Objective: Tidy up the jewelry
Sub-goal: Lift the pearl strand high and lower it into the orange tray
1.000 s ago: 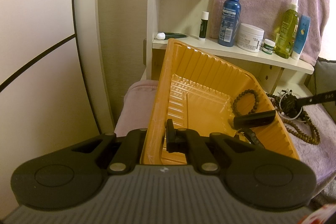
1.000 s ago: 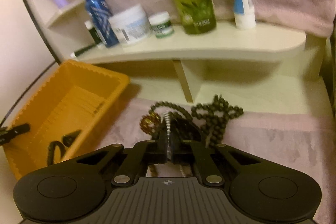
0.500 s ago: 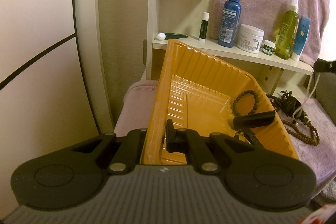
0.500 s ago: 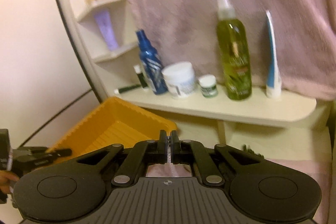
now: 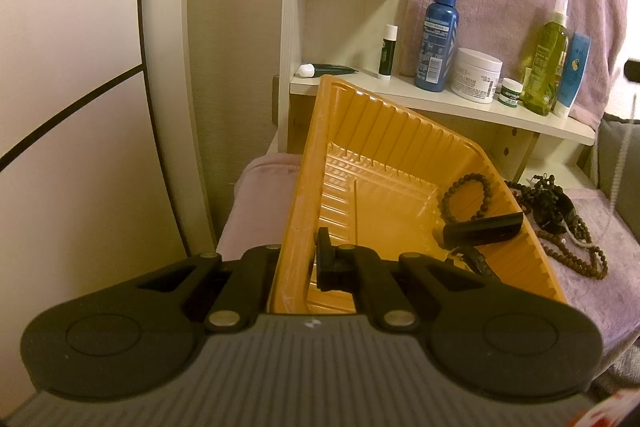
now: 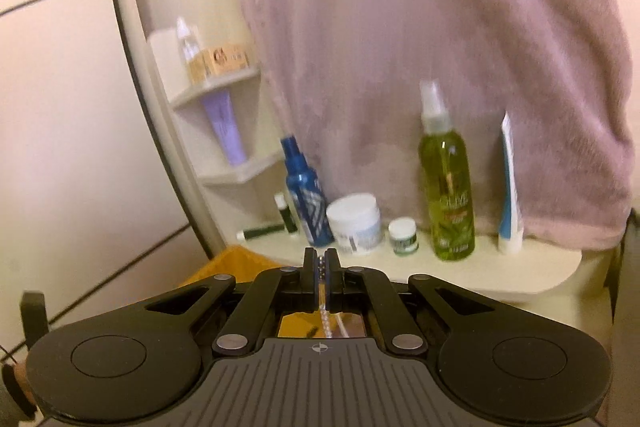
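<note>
Pinching the ribbed orange plastic tray's (image 5: 384, 163) near-left rim, my left gripper (image 5: 308, 259) tilted it; right gripper (image 6: 320, 263) clamped a pale bead chain (image 6: 326, 323).

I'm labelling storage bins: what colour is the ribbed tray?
Orange-yellow; the tray shows best in the left wrist view.

My left gripper (image 5: 298, 263) has matte black linkage arms with silver rivets, two round black discs at the sides, and a grey ribbed plate with a small white mark. My right gripper (image 6: 320, 267) looks the same; its mark is a small crosshair, and its fingers (image 6: 309, 277) are flat black blocks.
</note>
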Demonstrator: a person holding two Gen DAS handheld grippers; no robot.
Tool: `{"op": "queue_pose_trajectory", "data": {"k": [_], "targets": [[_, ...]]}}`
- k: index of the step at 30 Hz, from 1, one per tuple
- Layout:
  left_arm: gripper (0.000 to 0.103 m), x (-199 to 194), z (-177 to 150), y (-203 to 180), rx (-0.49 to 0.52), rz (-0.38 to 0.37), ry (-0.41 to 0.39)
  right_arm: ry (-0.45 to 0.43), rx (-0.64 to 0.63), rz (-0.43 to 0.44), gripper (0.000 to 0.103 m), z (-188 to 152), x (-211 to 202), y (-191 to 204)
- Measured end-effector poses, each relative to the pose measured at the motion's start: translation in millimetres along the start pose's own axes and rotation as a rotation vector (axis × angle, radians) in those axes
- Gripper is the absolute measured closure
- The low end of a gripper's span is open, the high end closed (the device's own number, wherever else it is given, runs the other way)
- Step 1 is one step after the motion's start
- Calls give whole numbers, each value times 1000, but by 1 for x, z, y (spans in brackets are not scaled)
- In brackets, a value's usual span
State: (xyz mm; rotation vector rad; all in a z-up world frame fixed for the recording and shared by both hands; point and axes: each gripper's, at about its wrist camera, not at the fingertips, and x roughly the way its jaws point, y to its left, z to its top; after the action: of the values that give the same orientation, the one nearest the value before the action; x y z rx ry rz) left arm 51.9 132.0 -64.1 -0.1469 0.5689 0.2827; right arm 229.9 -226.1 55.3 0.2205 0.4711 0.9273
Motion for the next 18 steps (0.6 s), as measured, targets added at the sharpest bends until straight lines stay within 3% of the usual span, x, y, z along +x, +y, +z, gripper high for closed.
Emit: {"op": "queue_pose_trajectory", "data": {"k": [7,18], "targets": [[99,0,0,0,-1,0,0,-32,-3,9,100,14,-15,7],[99,-1,1,0,-2,-1,0,19,-28,63,100,16,4,28]]}}
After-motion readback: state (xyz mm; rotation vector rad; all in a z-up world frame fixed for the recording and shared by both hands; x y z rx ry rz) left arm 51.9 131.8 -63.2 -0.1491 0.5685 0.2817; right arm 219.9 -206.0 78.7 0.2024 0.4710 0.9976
